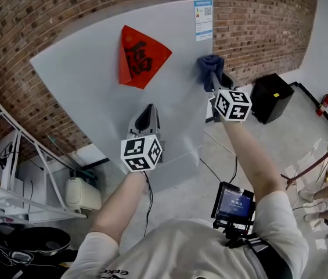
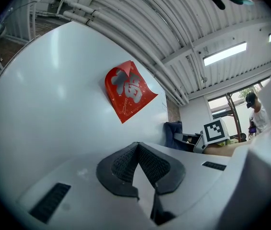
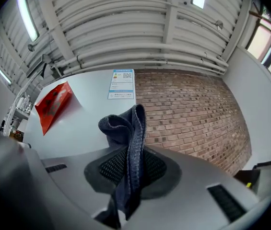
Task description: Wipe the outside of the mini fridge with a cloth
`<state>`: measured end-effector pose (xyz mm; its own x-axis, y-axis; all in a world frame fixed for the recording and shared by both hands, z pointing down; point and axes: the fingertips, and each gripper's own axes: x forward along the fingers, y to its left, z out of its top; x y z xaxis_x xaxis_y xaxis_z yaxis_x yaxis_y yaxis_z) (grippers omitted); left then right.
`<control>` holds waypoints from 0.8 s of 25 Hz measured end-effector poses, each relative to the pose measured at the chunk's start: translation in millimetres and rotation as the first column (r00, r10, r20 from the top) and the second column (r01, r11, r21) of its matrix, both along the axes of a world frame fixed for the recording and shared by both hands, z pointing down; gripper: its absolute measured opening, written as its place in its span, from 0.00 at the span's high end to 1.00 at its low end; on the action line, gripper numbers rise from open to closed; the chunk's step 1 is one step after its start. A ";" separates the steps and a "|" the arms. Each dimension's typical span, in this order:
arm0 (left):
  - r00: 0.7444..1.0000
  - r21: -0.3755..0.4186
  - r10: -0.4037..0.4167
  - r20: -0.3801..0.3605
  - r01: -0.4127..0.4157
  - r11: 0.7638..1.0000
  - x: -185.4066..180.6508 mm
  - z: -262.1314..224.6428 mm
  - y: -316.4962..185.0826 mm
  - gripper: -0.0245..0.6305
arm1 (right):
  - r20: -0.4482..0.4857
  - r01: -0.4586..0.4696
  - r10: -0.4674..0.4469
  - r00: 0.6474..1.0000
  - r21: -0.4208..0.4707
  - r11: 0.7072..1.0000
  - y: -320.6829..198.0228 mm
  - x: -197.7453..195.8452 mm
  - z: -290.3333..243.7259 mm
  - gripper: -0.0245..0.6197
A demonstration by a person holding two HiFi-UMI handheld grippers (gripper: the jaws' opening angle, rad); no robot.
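1. A red paper sticker [image 1: 140, 54] and a printed label [image 1: 203, 19] are stuck on the pale fridge [image 1: 82, 80]. A black box [image 1: 272, 97] stands on the floor [image 1: 210, 173] to its right.
2. The right gripper [image 3: 131, 157] is clamped on the dark blue cloth [image 3: 125, 128], at the fridge's right edge.
3. The left gripper [image 2: 137, 147] has its jaws together with nothing between them, near the fridge front.
4. A brick wall [image 1: 256, 22] stands behind.

Left gripper [image 2: 137, 150] closed and empty, facing fridge [image 2: 53, 104], red sticker [image 2: 128, 91] at its twelve o'clock, cloth [image 2: 172, 132] at two o'clock
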<state>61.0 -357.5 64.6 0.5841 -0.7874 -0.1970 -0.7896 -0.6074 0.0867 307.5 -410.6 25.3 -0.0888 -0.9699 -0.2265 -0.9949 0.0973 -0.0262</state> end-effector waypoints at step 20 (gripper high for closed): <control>0.991 -0.056 -0.129 0.025 0.130 0.990 -144.4 35.6 21.8 0.96 | -0.068 0.344 -0.339 0.938 0.067 0.937 57.0 -237.2 31.7 0.86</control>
<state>-83.4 -335.7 100.2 0.4800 -0.8663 -0.1381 -0.8634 -0.4944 0.1004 70.3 -353.5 57.0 -0.4262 -0.8588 -0.2844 -0.9010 0.4311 0.0484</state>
